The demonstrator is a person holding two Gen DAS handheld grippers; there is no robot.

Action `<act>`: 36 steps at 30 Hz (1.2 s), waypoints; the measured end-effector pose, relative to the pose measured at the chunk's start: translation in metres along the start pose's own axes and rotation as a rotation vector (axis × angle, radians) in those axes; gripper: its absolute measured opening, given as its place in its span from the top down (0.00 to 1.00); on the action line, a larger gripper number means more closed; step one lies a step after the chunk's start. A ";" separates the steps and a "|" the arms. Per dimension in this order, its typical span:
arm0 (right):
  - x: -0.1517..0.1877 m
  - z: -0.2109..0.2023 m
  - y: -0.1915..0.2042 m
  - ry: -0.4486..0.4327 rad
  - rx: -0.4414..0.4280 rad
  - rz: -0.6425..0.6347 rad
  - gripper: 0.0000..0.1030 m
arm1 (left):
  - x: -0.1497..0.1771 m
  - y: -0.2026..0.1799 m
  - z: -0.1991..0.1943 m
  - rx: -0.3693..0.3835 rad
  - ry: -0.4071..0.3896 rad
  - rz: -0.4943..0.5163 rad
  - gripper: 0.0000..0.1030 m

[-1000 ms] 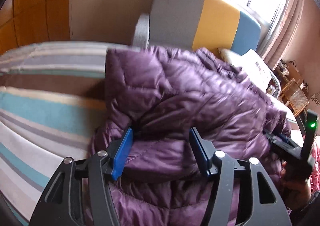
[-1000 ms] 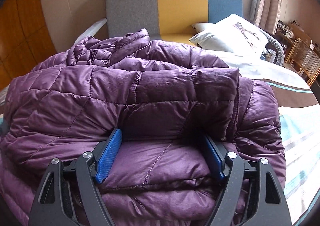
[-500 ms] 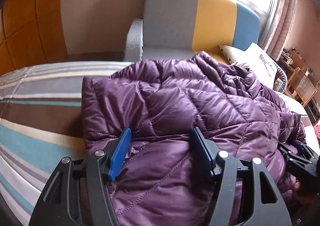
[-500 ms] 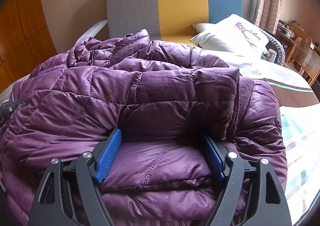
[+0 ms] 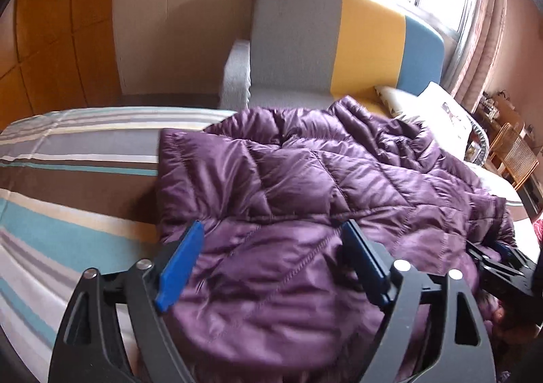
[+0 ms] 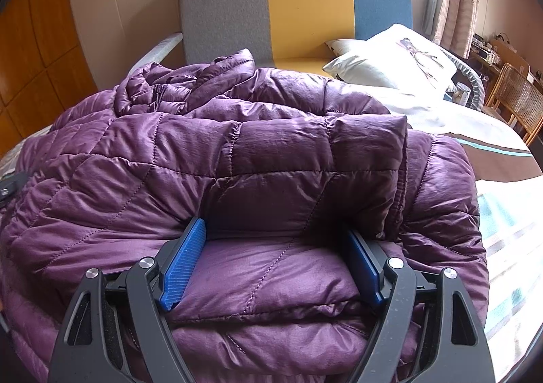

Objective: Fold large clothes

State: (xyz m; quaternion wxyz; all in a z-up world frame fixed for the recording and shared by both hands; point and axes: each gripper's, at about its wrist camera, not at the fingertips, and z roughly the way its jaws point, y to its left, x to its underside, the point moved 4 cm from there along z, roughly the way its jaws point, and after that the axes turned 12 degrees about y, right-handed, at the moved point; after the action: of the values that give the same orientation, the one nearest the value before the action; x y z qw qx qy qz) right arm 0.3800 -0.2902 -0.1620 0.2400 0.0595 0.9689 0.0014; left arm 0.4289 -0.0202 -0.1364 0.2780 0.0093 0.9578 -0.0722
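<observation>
- The left gripper points steeply down at the jacket; its jaws have just been opening and now stand wide, with a puffed fold of the jacket bulging up between them.
- Its blue pads flank that fold; whether they press on it or merely stand beside it I cannot tell for certain, though the left pad looks clear of the cloth at its tip.
- The right gripper also tilts steeply down onto the jacket, jaws spread wide, a thick quilted fold filling the gap between the pads.
- Both of its pads lie against the sides of that fold, with a folded-over upper layer of the jacket resting just beyond the fingertips.
- In the left wrist view, the right gripper's black frame shows at the jacket's far right edge, with part of a hand beneath it.
- The jacket, purple and quilted, lies partly folded on the bed, its collar end bunched on the side away from both grippers.
- The striped cover of the bed shows to the jacket's left in the left view and to its right in the right view.
- Beyond the jacket stands a headboard in grey, yellow and blue panels.
- A pillow lies near the headboard, right of the jacket's collar end.
- A cane chair stands right of the pillow.
</observation>
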 end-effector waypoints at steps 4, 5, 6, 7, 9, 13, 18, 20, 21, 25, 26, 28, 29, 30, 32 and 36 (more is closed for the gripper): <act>-0.002 -0.002 0.000 0.006 -0.008 0.000 0.20 | 0.014 0.006 -0.024 0.012 -0.013 -0.002 0.18; -0.003 -0.003 0.001 0.008 -0.009 -0.001 0.19 | 0.017 0.007 -0.029 0.015 -0.014 -0.001 0.18; -0.003 -0.005 0.002 0.011 -0.011 -0.005 0.14 | 0.022 0.009 -0.034 0.022 -0.015 -0.001 0.18; -0.004 -0.007 0.003 0.014 -0.009 -0.008 0.13 | 0.026 0.010 -0.037 0.025 -0.015 -0.001 0.18; -0.004 -0.016 0.005 0.015 -0.014 0.008 0.13 | 0.036 0.012 -0.047 0.017 -0.015 0.005 0.18; 0.004 -0.037 0.009 -0.008 -0.038 0.019 0.12 | 0.062 0.020 -0.060 0.023 0.006 0.006 0.18; 0.035 -0.062 0.004 0.004 -0.072 0.013 0.12 | 0.096 0.031 -0.075 0.023 0.032 0.016 0.18; 0.051 -0.069 -0.003 0.025 -0.087 0.021 0.12 | 0.112 0.039 -0.080 0.030 0.050 0.010 0.19; 0.060 -0.071 -0.008 0.033 -0.085 0.023 0.12 | 0.120 0.043 -0.083 0.033 0.058 0.004 0.19; 0.100 -0.086 -0.027 0.066 -0.083 0.033 0.12 | 0.148 0.057 -0.090 0.037 0.082 -0.018 0.20; 0.108 -0.090 -0.030 0.067 -0.079 0.031 0.12 | 0.155 0.060 -0.093 0.041 0.090 -0.022 0.20; 0.128 -0.098 -0.038 0.077 -0.082 0.030 0.12 | 0.167 0.064 -0.096 0.053 0.101 -0.027 0.24; 0.137 -0.100 -0.043 0.084 -0.083 0.033 0.12 | 0.174 0.066 -0.099 0.056 0.107 -0.028 0.26; 0.145 -0.103 -0.047 0.089 -0.083 0.036 0.12 | 0.180 0.068 -0.101 0.062 0.113 -0.030 0.29; 0.168 -0.109 -0.054 0.104 -0.082 0.041 0.12 | 0.194 0.070 -0.106 0.067 0.121 -0.034 0.31; 0.209 -0.120 -0.067 0.138 -0.094 0.060 0.12 | 0.217 0.078 -0.116 0.080 0.130 -0.065 0.39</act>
State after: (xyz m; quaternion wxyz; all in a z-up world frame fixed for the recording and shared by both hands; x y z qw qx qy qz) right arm 0.1330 -0.3295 -0.1553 0.1752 0.0770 0.9798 0.0579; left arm 0.1882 0.0693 -0.1654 0.2123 -0.0059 0.9699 -0.1187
